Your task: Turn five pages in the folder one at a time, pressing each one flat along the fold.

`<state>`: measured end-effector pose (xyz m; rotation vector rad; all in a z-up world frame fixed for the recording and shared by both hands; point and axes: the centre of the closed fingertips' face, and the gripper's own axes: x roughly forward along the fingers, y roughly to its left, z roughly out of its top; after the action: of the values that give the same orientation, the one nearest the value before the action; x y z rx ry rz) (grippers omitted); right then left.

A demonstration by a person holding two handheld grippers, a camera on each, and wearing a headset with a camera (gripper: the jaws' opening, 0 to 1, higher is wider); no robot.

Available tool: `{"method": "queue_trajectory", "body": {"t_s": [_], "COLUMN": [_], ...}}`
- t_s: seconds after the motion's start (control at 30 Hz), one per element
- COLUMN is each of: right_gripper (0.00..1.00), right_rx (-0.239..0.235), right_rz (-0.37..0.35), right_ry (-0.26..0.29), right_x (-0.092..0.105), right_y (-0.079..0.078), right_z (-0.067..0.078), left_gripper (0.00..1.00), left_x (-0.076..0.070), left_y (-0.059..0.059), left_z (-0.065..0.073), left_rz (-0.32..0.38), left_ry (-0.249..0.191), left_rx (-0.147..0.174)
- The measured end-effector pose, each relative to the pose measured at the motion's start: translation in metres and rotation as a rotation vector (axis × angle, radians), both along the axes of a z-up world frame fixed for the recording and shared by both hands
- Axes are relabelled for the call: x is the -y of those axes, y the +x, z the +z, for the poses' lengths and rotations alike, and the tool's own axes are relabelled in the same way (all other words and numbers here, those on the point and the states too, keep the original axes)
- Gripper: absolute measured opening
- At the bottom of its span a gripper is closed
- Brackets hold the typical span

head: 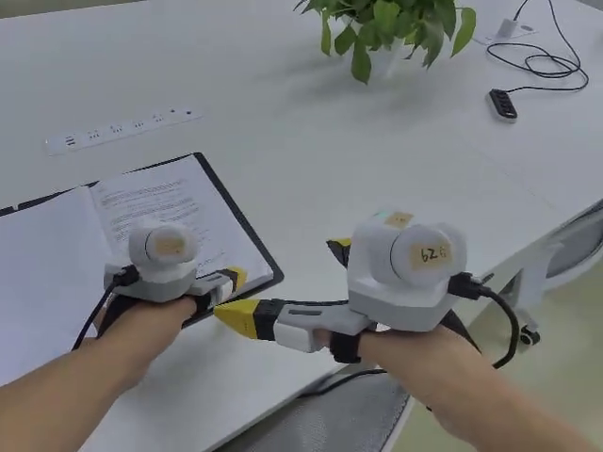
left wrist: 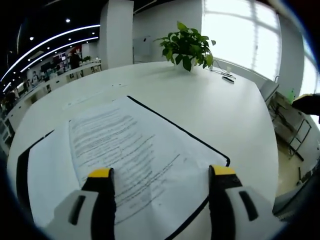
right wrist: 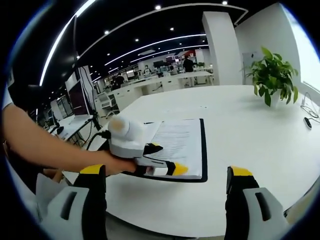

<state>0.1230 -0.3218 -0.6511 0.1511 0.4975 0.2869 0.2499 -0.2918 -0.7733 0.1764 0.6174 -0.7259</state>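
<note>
An open black folder point(head: 247, 224) lies at the table's near left, and its right-hand printed page point(head: 165, 202) lies flat. My left gripper point(head: 222, 282) hovers low over that page's near right corner, open with nothing between its jaws. In the left gripper view the printed page point(left wrist: 135, 145) spreads out between the wide-apart jaws of the left gripper point(left wrist: 162, 172). My right gripper point(head: 287, 281) is held just right of the folder, off the table's front edge, open and empty. The right gripper point(right wrist: 166, 171) points at the left gripper point(right wrist: 145, 155) and the folder point(right wrist: 202, 150).
A potted plant point(head: 386, 28) stands at the far side of the white table point(head: 377, 160). A white power strip point(head: 122, 127) lies beyond the folder. A black remote point(head: 502, 104) and a cable point(head: 546, 66) lie at the far right. A chair point(head: 570, 245) stands past the right edge.
</note>
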Motion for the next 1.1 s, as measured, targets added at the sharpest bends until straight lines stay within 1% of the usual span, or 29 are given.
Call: {"method": "queue_trajectory", "body": {"t_s": [0.07,0.13,0.17,0.2,0.23,0.3,0.33,0.4,0.5,0.7,0.77,0.8,0.83,0.9,0.93,1.1], "right_gripper": [1.00,1.00,1.00,1.00,1.00,1.00,1.00,1.00,1.00,1.00,1.00,1.00,1.00,1.00,1.00,1.00], "right_rx": [-0.002,-0.006,-0.007,-0.012,-0.014,-0.020,-0.023,-0.024,-0.027,-0.041,-0.044,-0.045,-0.046,-0.048,-0.051,-0.060], "right_rz": [-0.002,0.000,0.003,0.005,0.007,0.014,0.017,0.015,0.016,0.019,0.020,0.021,0.022,0.025,0.026,0.037], "right_ry": [0.001,0.001,0.002,0.004,0.005,0.002,0.000,0.006,0.007,0.008,0.009,0.007,0.005,0.004,0.004,-0.003], "right_x": [0.000,-0.001,-0.001,-0.002,-0.003,-0.004,-0.005,-0.005,-0.004,-0.004,-0.004,-0.004,-0.004,-0.004,-0.004,-0.005], "right_y": [0.001,0.002,0.003,0.004,0.004,0.006,0.006,0.007,0.009,0.012,0.013,0.013,0.014,0.015,0.016,0.020], "right_z": [-0.001,-0.002,-0.003,-0.004,-0.005,-0.008,-0.008,-0.008,-0.010,-0.014,-0.015,-0.016,-0.016,-0.017,-0.018,-0.021], "left_gripper": [0.71,0.68,0.68,0.68,0.68,0.66,0.66,0.64,0.57,0.56,0.54,0.53,0.52,0.47,0.43,0.39], "left_x": [-0.001,-0.002,-0.001,-0.001,-0.001,-0.001,-0.002,-0.001,0.002,0.001,0.000,-0.001,-0.001,-0.005,-0.006,-0.007], "left_y": [0.002,0.004,0.004,0.007,0.007,0.008,0.010,0.009,0.008,0.010,0.010,0.010,0.010,0.011,0.013,0.014], "left_z": [-0.001,-0.003,-0.004,-0.007,-0.007,-0.006,-0.008,-0.007,-0.006,-0.007,-0.007,-0.006,-0.006,-0.007,-0.007,-0.009], "left_rz": [0.014,0.012,0.012,0.016,0.013,0.009,0.011,0.010,-0.004,0.000,0.002,-0.001,-0.001,0.013,0.015,0.014], "left_ry": [0.011,0.034,0.029,0.024,0.020,-0.003,-0.009,-0.021,-0.031,-0.049,-0.058,-0.059,-0.062,-0.063,-0.062,-0.063], "left_rx": [0.017,0.049,0.055,0.062,0.072,0.100,0.103,0.115,0.118,0.133,0.136,0.145,0.144,0.144,0.150,0.151]}}
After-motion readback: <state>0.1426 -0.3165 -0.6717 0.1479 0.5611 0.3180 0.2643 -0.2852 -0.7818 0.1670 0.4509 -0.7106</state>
